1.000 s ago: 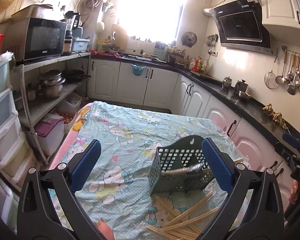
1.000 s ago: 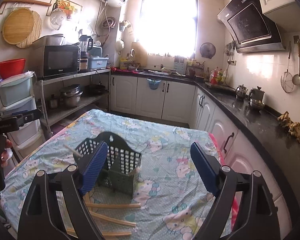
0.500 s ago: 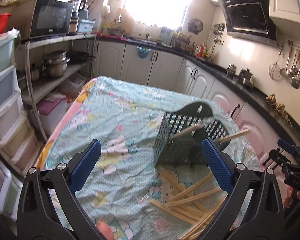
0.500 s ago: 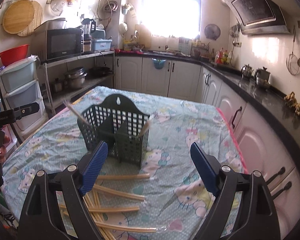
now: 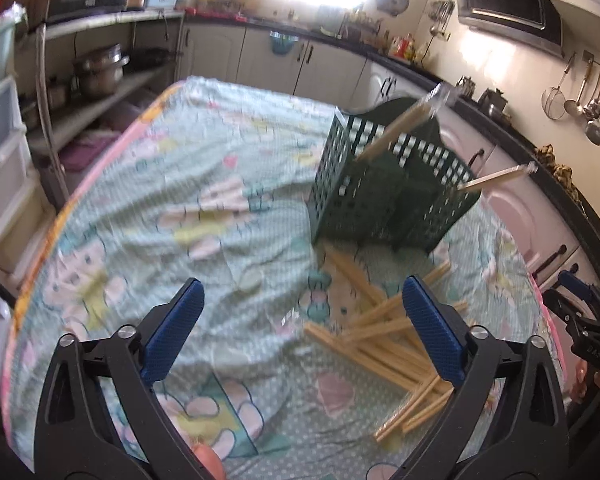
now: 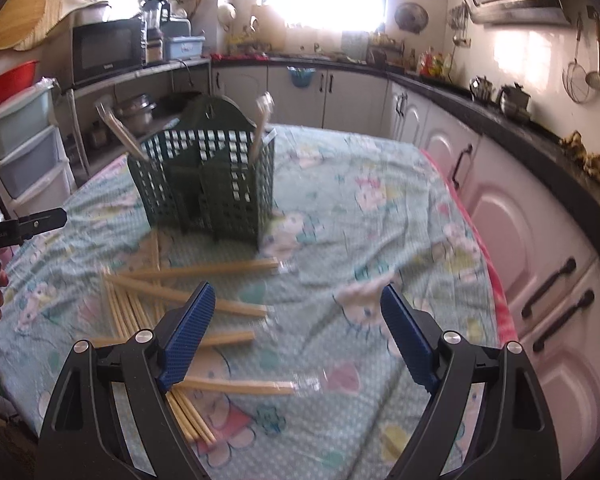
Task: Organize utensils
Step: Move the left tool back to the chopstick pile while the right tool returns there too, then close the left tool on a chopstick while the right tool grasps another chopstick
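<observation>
Barely started: two wrapped chopstick pairs (image 6: 116, 130) stand in the green caddy (image 6: 204, 176) mid-table, the rest of the chopsticks (image 6: 188, 292) lie scattered on the cloth in front of it. Left gripper (image 5: 300, 332) and right gripper (image 6: 296, 336) both wide open, holding nothing, above the pile

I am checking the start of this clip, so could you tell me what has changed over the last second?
Both the left gripper and the right gripper have come down and tipped toward the loose chopsticks on the tablecloth. Nothing was taken hold of: both stay open and empty. The green basket and the two wrapped pairs in it are unmoved.
</observation>
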### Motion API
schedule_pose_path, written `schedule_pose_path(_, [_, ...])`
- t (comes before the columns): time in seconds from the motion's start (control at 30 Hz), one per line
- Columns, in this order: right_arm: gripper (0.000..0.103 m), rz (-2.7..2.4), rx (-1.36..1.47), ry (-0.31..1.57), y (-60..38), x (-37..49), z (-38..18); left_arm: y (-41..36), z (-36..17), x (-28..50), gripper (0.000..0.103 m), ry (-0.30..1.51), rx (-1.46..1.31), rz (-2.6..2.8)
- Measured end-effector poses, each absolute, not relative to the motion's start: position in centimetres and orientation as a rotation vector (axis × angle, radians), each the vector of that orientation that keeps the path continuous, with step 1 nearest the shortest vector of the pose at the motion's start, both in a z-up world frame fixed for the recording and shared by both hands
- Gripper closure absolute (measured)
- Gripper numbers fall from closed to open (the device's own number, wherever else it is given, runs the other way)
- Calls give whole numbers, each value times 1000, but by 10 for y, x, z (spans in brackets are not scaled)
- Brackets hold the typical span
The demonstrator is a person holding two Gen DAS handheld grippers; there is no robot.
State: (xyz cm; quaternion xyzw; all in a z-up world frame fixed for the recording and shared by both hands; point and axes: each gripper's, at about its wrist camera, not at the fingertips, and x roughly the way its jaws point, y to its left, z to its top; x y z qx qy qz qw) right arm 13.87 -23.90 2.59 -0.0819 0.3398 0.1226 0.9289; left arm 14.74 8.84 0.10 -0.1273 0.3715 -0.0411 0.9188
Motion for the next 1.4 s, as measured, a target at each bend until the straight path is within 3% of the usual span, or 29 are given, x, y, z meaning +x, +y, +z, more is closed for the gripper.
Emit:
schedule_pose_path(0.2, [21,221,-119,769,-250,130,3,93,-23,146,27,836,-312,-85])
schedule_pose_path(0.43, [23,206,-82,857,-254,120,-22,95,-50,148,47,926,-437,-136])
schedule_pose_path(0.53, [30,206,-15,899,-259,122,-29,97,-56,150,52,944,-497,-162])
schedule_pose_path(0.8, [41,256,152,1002,-265,135,-45,110,-69,165,53,975,-676,-202])
schedule_pose_path(1.2, [68,290,377,1052,-278,157,-55,111,-76,183,69,987,-682,-178])
schedule_pose_path(1.4, [85,299,461,1056,-290,164,-59,111,-79,189,86,991,-664,-147])
